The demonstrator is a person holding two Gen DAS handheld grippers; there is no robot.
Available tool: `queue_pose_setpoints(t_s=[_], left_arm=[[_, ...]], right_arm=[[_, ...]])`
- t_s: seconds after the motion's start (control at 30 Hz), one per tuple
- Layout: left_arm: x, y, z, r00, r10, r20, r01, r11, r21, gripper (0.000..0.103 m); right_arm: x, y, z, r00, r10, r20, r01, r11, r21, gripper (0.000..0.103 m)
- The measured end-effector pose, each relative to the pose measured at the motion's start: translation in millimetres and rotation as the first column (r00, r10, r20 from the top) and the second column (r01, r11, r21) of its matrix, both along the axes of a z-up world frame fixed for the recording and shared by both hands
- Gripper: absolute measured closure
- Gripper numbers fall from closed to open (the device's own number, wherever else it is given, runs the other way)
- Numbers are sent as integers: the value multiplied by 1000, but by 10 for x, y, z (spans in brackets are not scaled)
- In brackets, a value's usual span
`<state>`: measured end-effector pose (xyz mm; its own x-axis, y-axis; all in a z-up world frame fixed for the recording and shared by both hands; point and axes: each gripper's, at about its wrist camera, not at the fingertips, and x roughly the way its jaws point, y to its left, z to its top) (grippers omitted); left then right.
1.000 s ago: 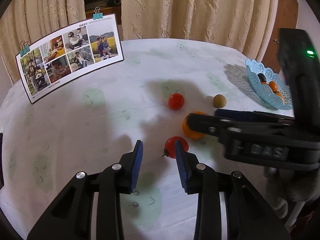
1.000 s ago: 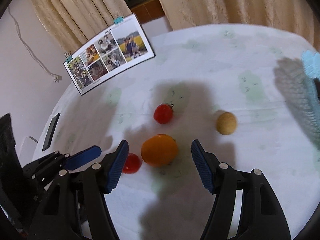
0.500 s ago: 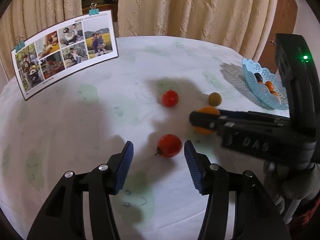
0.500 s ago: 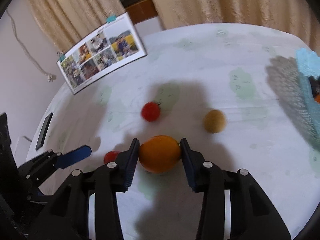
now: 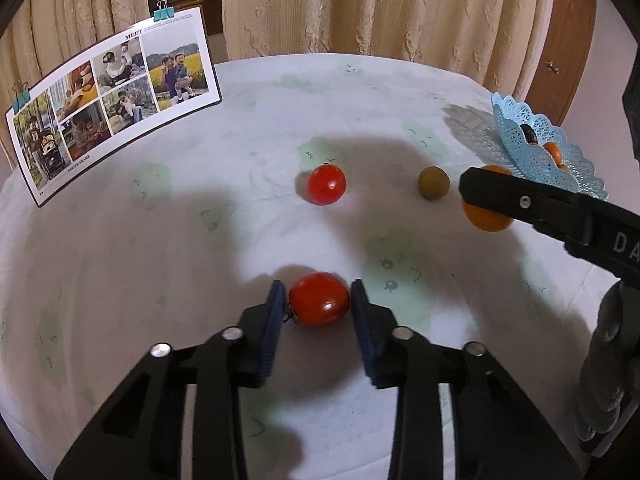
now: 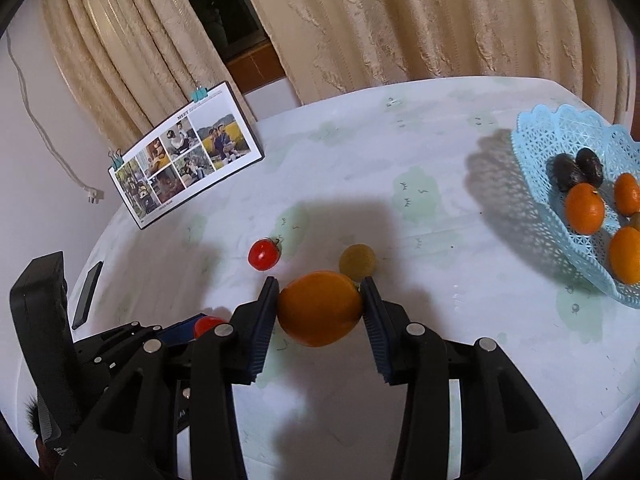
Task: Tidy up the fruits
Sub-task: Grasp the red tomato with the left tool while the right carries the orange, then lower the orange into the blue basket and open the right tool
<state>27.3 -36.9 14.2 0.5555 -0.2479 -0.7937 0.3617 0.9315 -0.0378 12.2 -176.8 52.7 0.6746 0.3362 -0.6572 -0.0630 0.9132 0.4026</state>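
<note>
- The left gripper has just brought its jaws together onto the near tomato, which a moment ago sat loose between wider-spread pads; both pads now press its sides.
- The right gripper is clamped on the orange, which now hangs clear of the desk, carried closer to the blue basket than a second ago.
- The basket already holds oranges and two dark fruits.
- Left on the desk, farther from the basket than the orange: a second tomato. A brownish round fruit lies just behind the orange.
- Judgement: both hands are loaded, so the basket drop comes next; two loose fruits remain afterwards.
- A photo card stands well apart from the basket.
</note>
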Motion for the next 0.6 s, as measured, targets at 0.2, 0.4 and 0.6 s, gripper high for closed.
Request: queue_pose_setpoints(t_s=[0.2, 0.4, 0.6], left_arm=[[-59, -16, 48, 1000, -3, 27, 3, 1000, 15, 74], [-138, -73, 135, 998, -7, 63, 4, 999, 35, 74], [-192, -170, 204, 997, -20, 78, 16, 999, 41, 74]], right_arm=[[-124, -115, 83, 997, -53, 47, 55, 998, -28, 60], [-255, -358, 170, 987, -133, 90, 138, 989, -50, 60], [-385, -699, 292, 969, -214, 123, 219, 975, -34, 60]])
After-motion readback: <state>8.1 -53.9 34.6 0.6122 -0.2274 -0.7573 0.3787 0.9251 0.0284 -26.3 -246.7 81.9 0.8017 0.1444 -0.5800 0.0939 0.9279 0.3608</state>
